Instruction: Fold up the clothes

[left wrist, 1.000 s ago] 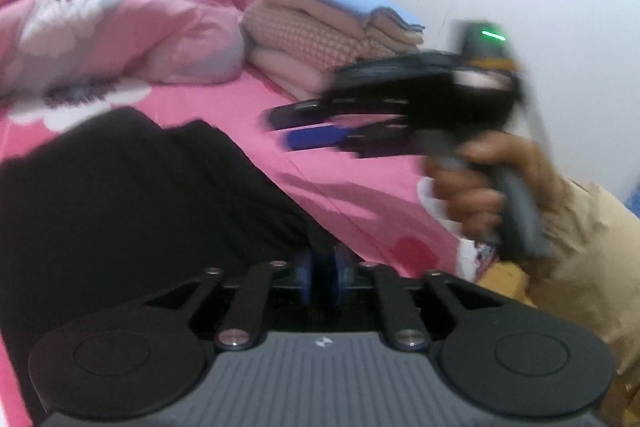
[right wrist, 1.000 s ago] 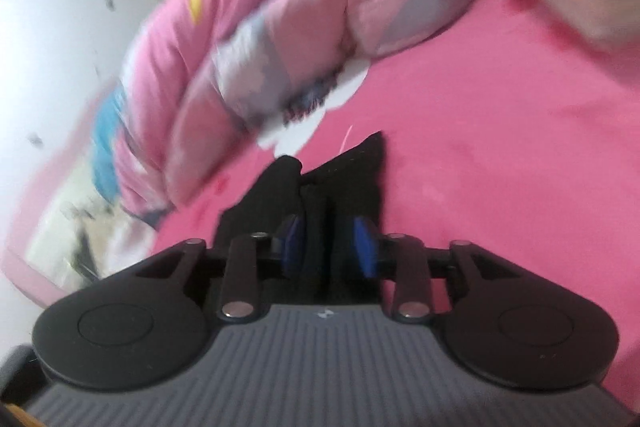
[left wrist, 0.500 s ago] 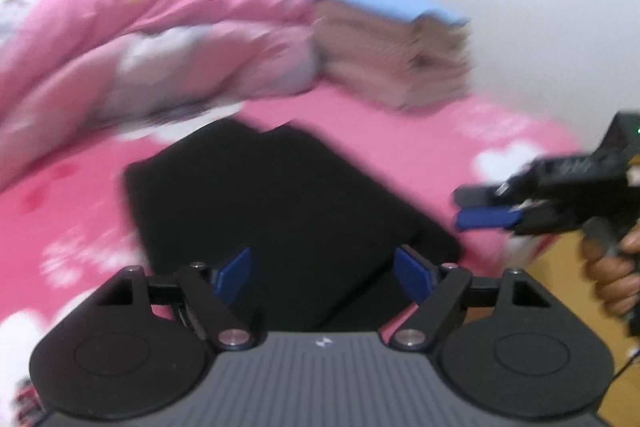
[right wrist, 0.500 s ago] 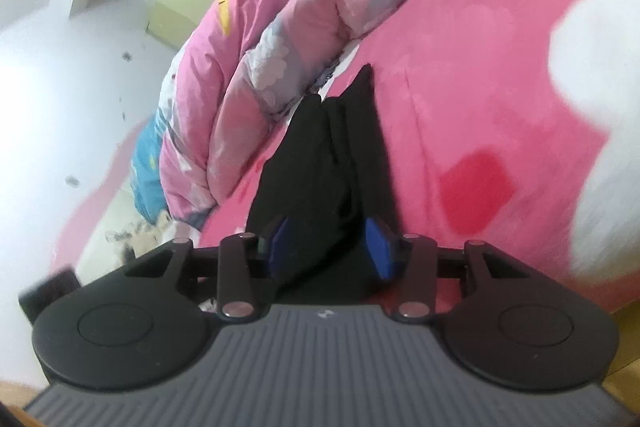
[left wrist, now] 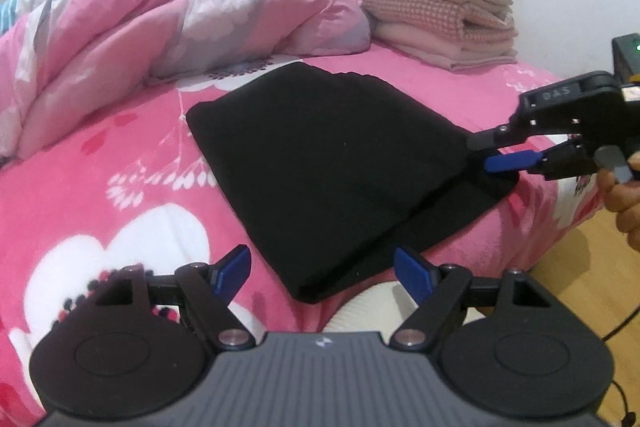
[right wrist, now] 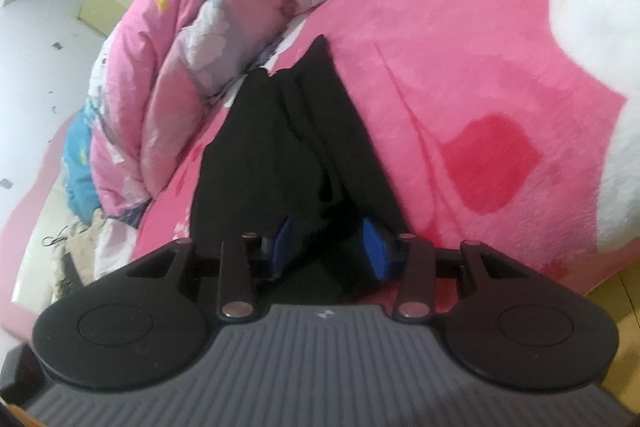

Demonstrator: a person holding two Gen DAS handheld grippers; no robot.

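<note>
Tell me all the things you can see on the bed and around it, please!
black garment: one, black, folded flat on the bed sheet near its front edge.
bed sheet: one, pink with white flowers, covering the bed.
quilt: one, pink with patterns, bunched up behind the black garment.
stack of folded clothes: one pile, pink and beige with a blue piece on top, at the far corner of the bed.
floor: wooden, yellowish, beside the bed.
left gripper: one, black with blue pads, open, at the garment's near edge.
right gripper: one, same colours, jaws closing, garment's corner between them.
</note>
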